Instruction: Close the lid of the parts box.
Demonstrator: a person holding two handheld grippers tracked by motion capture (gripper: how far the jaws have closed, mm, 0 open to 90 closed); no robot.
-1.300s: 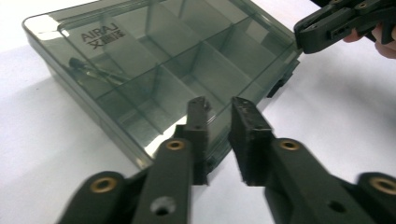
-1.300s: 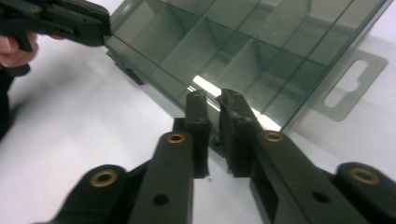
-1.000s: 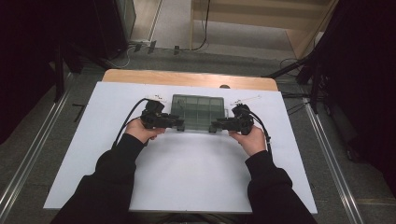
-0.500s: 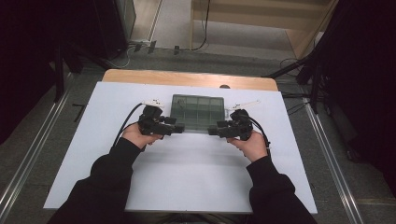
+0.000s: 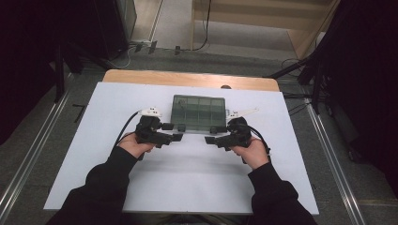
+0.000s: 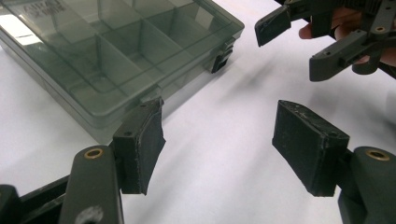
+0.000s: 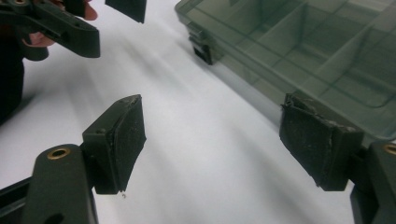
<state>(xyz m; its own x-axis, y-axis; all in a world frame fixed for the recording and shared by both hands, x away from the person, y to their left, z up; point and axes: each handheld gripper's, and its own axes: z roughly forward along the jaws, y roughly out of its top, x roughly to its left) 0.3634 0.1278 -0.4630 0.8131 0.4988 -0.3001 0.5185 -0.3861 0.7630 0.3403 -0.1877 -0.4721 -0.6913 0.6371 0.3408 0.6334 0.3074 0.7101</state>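
A smoke-grey clear compartment box (image 5: 198,112) lies shut on the white table (image 5: 187,183), with two dark latches on its near edge. My left gripper (image 5: 177,132) sits just in front of the box's near left corner, pointing right. My right gripper (image 5: 211,137) faces it from the near right corner. Both have just been opening and stand open with nothing between the pads. In the left gripper view the box (image 6: 107,51) is beyond the left pad of my left gripper (image 6: 219,144). In the right gripper view the box (image 7: 317,51) lies behind the right pad of my right gripper (image 7: 215,140).
Bare white table surrounds the box, with a wooden strip (image 5: 187,78) along the far edge. Cables trail from both grippers. Dark stands and floor cables lie beyond the table. In each gripper view the other gripper (image 6: 308,42) (image 7: 79,23) shows across the gap.
Both grippers have drawn back from the box's near edge toward the person. Their jaws have opened wide. The box has stayed in place.
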